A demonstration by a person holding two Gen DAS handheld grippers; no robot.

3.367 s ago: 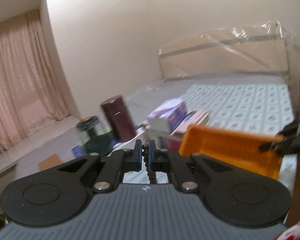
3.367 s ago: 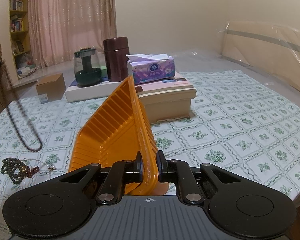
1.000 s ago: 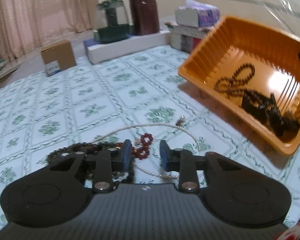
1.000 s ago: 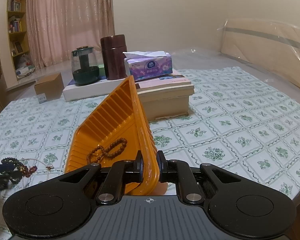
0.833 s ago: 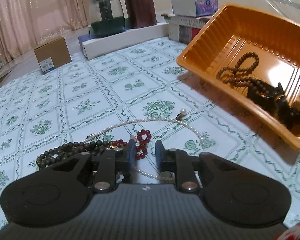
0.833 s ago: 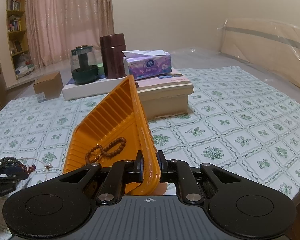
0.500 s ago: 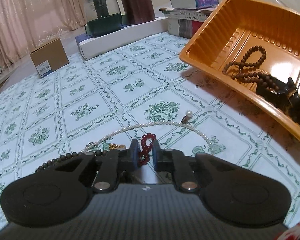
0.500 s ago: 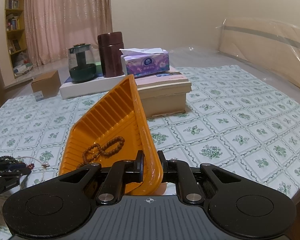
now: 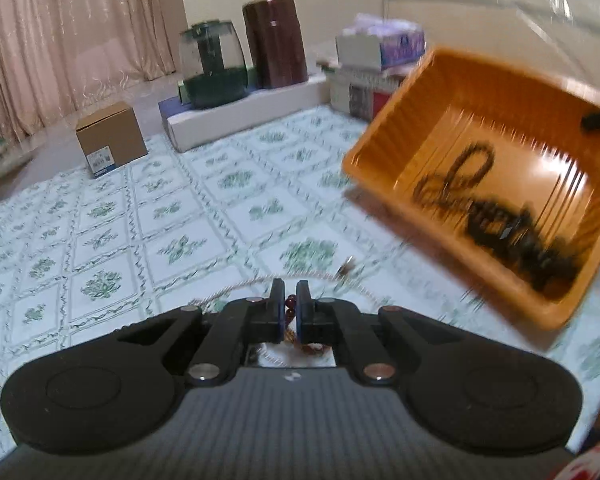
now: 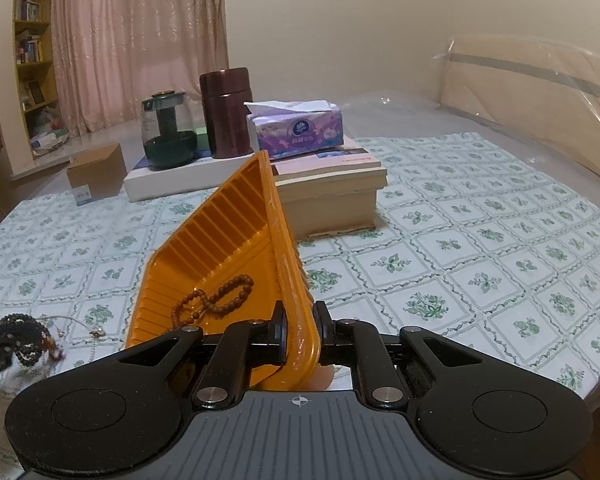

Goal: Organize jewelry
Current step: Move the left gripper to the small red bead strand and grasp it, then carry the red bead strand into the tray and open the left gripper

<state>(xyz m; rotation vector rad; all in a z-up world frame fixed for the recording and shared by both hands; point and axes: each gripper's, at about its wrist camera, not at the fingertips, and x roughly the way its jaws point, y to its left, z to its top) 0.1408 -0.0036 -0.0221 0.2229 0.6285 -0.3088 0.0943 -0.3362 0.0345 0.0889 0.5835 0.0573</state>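
Note:
My left gripper is closing its jaws on a red bead bracelet, whose beads sit pinched between the pads just above the patterned cloth. A pearl necklace curves on the cloth just ahead of it. My right gripper is shut on the near rim of an orange tray, which it holds tilted. Inside lie a brown bead bracelet and a darker bead heap. At the right wrist view's left edge, a dark bead strand bunches by the left gripper; whether it is caught I cannot tell.
Behind the tray stand a stack of books with a tissue box on top. A brown canister and a glass kettle rest on a white flat box. A cardboard box sits far left.
The left gripper's jaws closed from apart onto the red bead bracelet and rose slightly with it. The right gripper and the tilted tray stayed put.

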